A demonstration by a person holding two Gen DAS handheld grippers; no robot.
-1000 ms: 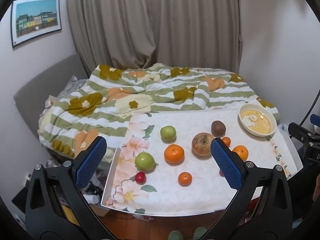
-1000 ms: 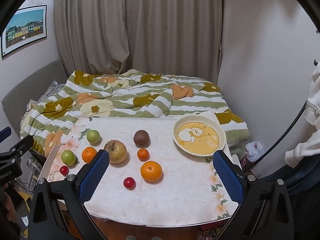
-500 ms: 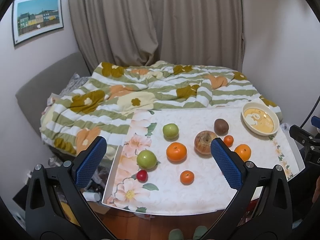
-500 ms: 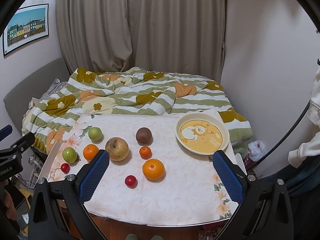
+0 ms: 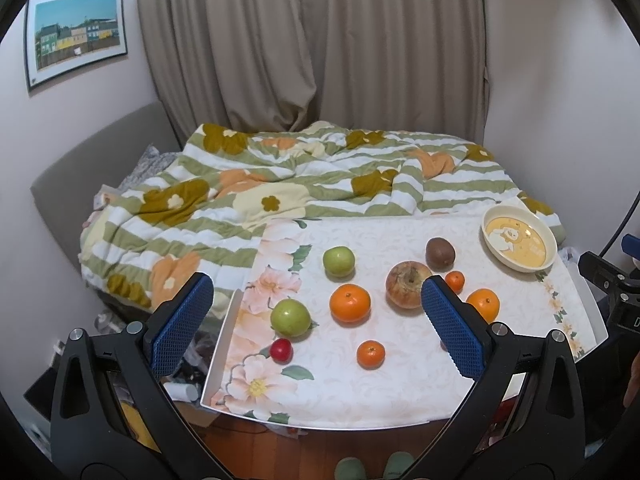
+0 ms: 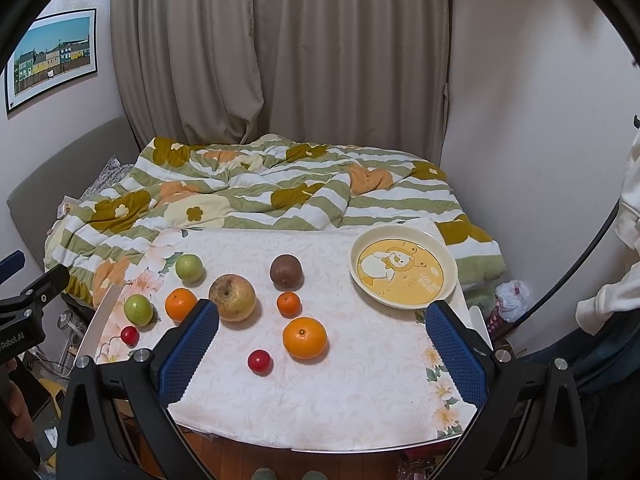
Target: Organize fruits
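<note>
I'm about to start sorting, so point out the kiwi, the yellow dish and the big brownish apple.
kiwi (image 6: 285,270), right wrist view, centre of its brown skin.
yellow dish (image 6: 448,254), right wrist view, cream rim on its right side.
brownish apple (image 6: 232,298), right wrist view, front below the stem.

Your tabletop (image 6: 328,412) wears a white floral cloth (image 5: 340,384) and carries loose fruit plus a bowl (image 6: 403,267). Between your right tongs (image 6: 322,354) lie a big orange (image 6: 305,338) and a red cherry (image 6: 259,361); just beyond them sit a small orange (image 6: 289,304), a kiwi (image 6: 285,270) and an apple (image 6: 232,298). Between your left tongs (image 5: 316,330) lie two green fruits (image 5: 290,317), another orange (image 5: 349,303), a tangerine (image 5: 371,354) and a second cherry (image 5: 281,350). The bowl sits far right, beyond your right tongs.
</note>
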